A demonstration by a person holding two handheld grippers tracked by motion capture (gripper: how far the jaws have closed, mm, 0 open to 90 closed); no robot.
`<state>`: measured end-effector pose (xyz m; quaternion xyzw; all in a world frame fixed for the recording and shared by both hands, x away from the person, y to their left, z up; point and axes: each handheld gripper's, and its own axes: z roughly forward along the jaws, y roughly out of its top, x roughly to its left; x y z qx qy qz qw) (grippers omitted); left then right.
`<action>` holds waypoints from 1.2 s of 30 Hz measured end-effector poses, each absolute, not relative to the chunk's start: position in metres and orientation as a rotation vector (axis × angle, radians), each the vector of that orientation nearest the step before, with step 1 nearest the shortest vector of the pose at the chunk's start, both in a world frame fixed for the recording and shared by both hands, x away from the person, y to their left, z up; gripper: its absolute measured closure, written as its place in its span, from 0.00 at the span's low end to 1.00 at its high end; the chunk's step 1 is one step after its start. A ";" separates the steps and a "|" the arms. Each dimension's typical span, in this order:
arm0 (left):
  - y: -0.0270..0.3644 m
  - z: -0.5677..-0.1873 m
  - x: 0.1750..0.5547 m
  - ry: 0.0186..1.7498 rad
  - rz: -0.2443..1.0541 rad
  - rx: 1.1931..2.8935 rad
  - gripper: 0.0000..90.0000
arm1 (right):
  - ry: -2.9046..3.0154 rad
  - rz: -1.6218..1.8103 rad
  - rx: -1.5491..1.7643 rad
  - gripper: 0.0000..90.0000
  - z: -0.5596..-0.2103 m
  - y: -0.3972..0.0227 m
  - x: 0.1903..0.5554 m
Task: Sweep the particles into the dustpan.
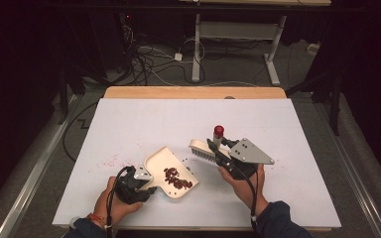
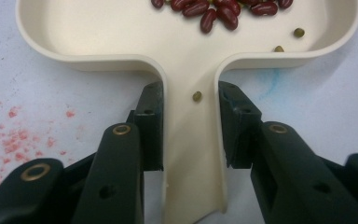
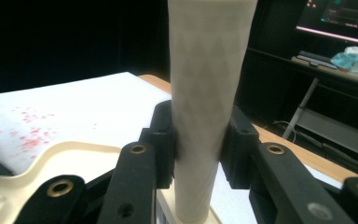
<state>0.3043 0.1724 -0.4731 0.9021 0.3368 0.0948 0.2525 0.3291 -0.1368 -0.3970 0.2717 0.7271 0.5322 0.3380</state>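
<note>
Two handheld grippers work over a white table cover (image 1: 258, 198) that bears pink stains (image 1: 110, 161) toward its left side. On the cover, near the front centre, rests a cream dustpan (image 1: 159, 161) containing red kidney beans (image 1: 177, 178) and a few small green beans (image 2: 299, 32), one of which (image 2: 196, 96) lies in the handle channel. The left gripper (image 2: 190, 122) has its jaws pressed against both sides of the dustpan handle, pinching it. The right gripper (image 3: 198, 140) pinches the cream handle of a hand brush (image 1: 204, 148), whose bristles hang just beside the dustpan's far right edge; a red-capped object (image 1: 219, 132) stands just behind the brush. Probable risks: tilting the dustpan toward its handle would let the beans roll down the open channel and off the end; a hard brush stroke could flick beans over the low rim; the tapered brush handle could slip within the jaws under side load. No brand, label or legible writing is visible.
</note>
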 end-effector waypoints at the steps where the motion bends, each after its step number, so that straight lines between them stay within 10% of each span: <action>1: 0.172 -0.473 0.304 0.916 0.258 2.454 0.71 | 1.890 1.384 0.709 0.78 -0.399 -0.136 0.332; 36: 0.178 -0.470 0.302 0.926 0.233 2.485 0.71 | 2.030 1.390 0.658 0.78 -0.377 -0.147 0.309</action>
